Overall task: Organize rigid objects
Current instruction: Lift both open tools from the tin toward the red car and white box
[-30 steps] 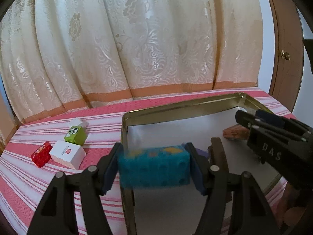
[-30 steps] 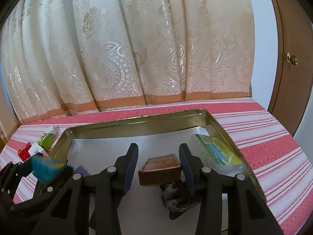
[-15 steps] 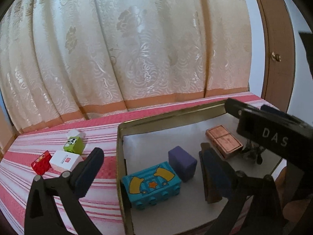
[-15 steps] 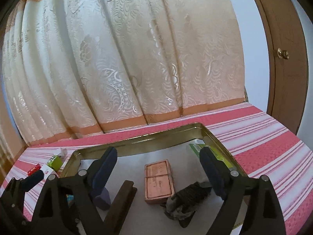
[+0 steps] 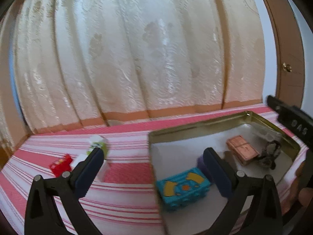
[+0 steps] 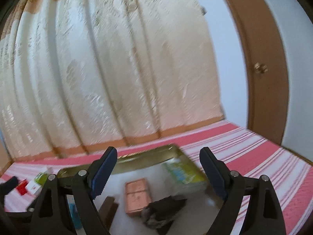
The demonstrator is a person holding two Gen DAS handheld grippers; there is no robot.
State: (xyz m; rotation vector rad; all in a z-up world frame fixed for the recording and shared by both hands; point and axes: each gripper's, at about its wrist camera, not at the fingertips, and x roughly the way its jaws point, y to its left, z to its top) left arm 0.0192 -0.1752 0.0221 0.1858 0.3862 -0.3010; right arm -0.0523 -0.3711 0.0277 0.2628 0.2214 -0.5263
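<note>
Both tongs, left (image 5: pixel 152 173) and right (image 6: pixel 157 169), gape wide and hold nothing. The blue block (image 5: pixel 183 189) and copper box (image 6: pixel 137 196) lie in the tin tray (image 5: pixel 195 128). Next, I think: fetch the red box (image 5: pixel 59 164) outside.

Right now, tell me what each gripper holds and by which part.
Nothing. The left gripper and the right gripper both stand open and empty; the blue toy block and copper box lie free in the tin tray.

Blue toy block (image 5: pixel 183 188) and copper box (image 5: pixel 242 149) lie flat inside gold tin tray (image 5: pixel 197 127).
</note>
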